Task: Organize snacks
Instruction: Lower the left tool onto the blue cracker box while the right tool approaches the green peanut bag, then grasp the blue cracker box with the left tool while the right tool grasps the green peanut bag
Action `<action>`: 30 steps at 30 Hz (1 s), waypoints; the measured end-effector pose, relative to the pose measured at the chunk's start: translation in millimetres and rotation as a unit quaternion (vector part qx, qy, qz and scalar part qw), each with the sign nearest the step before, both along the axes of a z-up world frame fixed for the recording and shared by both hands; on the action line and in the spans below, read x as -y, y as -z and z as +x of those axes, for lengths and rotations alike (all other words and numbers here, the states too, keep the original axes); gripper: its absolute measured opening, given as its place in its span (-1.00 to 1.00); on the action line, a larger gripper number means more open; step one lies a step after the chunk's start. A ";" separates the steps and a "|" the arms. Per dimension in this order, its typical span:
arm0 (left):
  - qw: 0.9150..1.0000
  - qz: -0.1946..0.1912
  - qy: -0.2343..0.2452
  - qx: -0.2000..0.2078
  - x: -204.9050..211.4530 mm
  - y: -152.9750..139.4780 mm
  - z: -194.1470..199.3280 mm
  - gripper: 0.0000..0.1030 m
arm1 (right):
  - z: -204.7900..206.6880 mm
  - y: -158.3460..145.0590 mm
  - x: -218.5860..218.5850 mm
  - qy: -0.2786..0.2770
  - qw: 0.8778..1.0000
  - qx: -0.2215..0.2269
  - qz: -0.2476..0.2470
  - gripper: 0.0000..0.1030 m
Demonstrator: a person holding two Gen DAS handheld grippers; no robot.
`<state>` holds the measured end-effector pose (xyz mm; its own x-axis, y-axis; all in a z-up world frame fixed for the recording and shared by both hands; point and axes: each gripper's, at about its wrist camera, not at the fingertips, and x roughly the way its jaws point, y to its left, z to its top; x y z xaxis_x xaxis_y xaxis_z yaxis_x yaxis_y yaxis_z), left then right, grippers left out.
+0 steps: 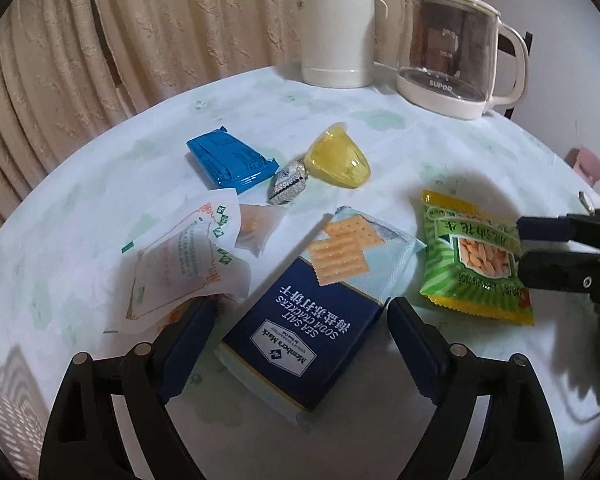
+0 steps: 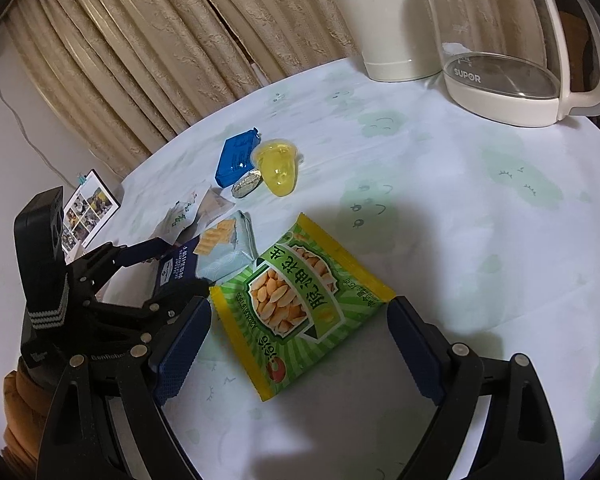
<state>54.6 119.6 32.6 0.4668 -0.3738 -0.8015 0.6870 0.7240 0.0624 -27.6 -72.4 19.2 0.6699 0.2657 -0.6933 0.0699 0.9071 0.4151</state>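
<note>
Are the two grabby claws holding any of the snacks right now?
No, nothing is held. The left gripper is open around the cracker pack, and the right gripper is open around the peanut bag.

The tablecloth (image 1: 380,148) is white with pale green blobs. The cracker box (image 1: 300,332) is dark blue with orange crackers drawn on it. The peanut bag (image 2: 300,304) is green with stripes and yellow edges. The jelly cup (image 1: 338,158) is yellow. The small packet (image 1: 230,158) is bright blue. The curtain (image 1: 100,40) is beige.
</note>
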 end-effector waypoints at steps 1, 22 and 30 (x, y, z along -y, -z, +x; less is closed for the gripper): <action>1.000 0.000 0.003 -0.006 1.7 1.3 -0.8 0.69 | 0.0 0.0 0.0 0.000 1.000 0.000 0.000 0.71; 0.998 -0.035 -0.021 -0.043 9.1 2.0 -7.8 0.29 | -1.0 -0.2 1.7 0.009 1.000 0.003 0.006 0.71; 0.998 -0.052 -0.027 -0.036 21.6 1.7 -9.3 -0.02 | -0.9 -0.1 0.9 0.011 1.000 0.004 -0.001 0.71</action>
<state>45.2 97.9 30.9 0.4316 -0.4335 -0.7911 0.6473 0.7596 -0.0631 -28.5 -73.2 19.3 0.6804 0.2490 -0.6893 0.0866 0.9066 0.4130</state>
